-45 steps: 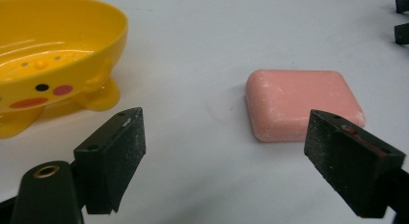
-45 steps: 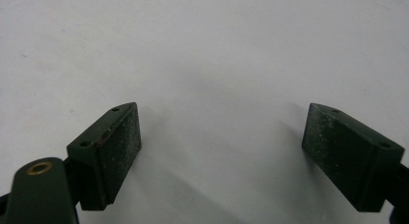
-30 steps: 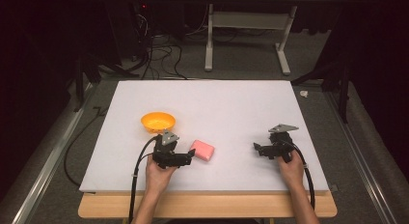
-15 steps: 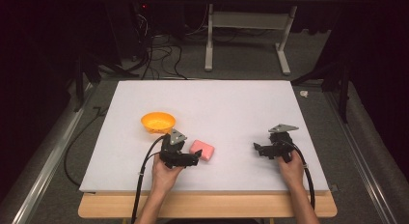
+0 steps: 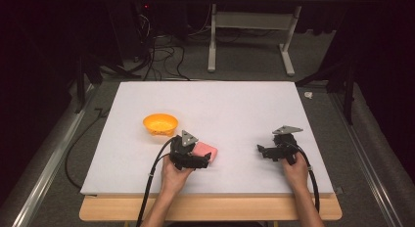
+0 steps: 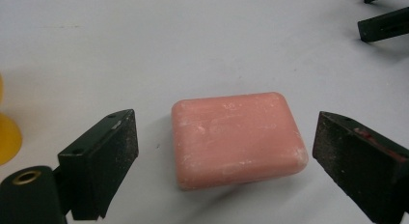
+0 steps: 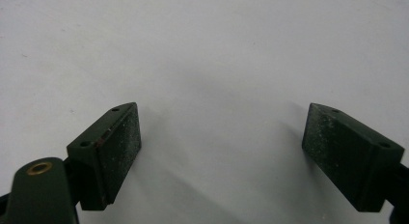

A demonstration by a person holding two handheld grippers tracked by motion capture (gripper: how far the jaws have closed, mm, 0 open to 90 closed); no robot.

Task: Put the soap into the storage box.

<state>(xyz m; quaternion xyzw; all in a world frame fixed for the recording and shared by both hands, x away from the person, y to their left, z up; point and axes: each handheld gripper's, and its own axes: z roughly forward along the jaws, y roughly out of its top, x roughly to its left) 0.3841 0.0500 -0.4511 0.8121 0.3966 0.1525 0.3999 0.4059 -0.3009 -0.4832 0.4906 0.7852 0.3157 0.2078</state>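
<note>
L gripper (image 6: pixel 224 151) fingers (image 6: pixel 103 161) spread wide, nothing gripped; pink soap bar (image 6: pixel 236 137) lies flat between them, gap each side, no contact w/ either pad. R gripper (image 7: pixel 222 151) fingers (image 7: pixel 113 151) also wide apart, only bare board between.

Surroundings, largest first:
- White board (image 5: pixel 230 104) x1, on wooden table (image 5: pixel 210 210); both grippers low over its near part.
- Orange bowl (image 5: pixel 160 124) x1, beyond and to the left of L fingers, near but apart from soap. In L gripper view its edge sits left of the left finger.
- Soap x1, in high view (image 5: pixel 205 149) just past L gripper (image 5: pixel 208 158) tips, partly covered by gripper body.
- R gripper (image 5: pixel 262 151) well apart to the right of soap, tips pointing toward L side; its finger ends show top right in L gripper view.

Nothing between L fingers and soap. Count: 2 grippers, 1 bowl, 1 soap.
</note>
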